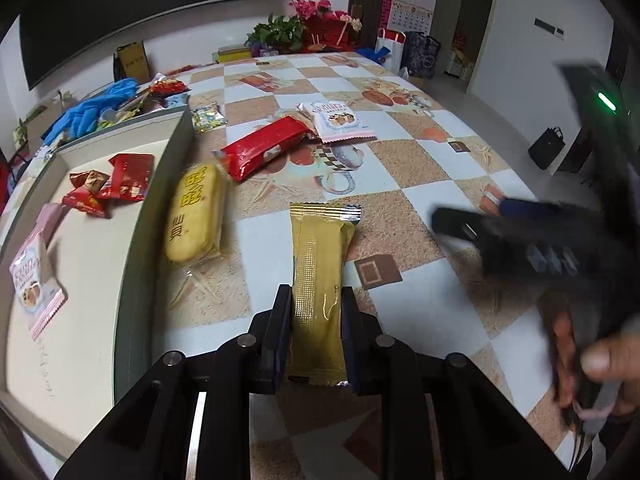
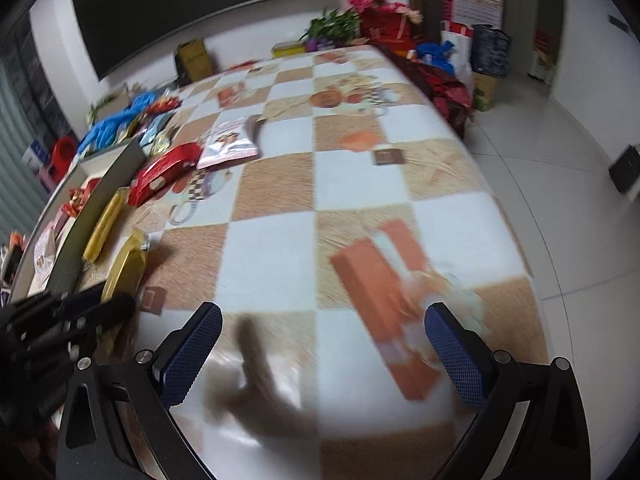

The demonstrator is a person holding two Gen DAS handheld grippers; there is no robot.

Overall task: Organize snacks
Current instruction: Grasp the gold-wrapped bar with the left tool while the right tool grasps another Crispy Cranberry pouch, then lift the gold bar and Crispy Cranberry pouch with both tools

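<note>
Left gripper (image 1: 316,300) clamps a gold snack packet (image 1: 318,280); right gripper (image 2: 322,344) hangs wide open over the table.

The gold packet lies lengthwise between the left fingers, its crimped far end pointing away over the checkered tablecloth (image 1: 400,168); no print on it can be read. Just to its left a yellow rice-cracker pack (image 1: 196,212) with large Chinese characters leans against the wall of a shallow grey tray (image 1: 132,280). A long red packet (image 1: 264,148) and a pink-edged white biscuit packet (image 1: 340,122) lie farther back on the cloth, their lettering too blurred to read. Inside the tray sit small red candies (image 1: 108,184) and a second pink-edged packet (image 1: 36,280). Blue gloves (image 1: 92,108) are piled behind the tray. The right gripper's blue-padded fingers (image 2: 192,352) hold nothing.
</note>
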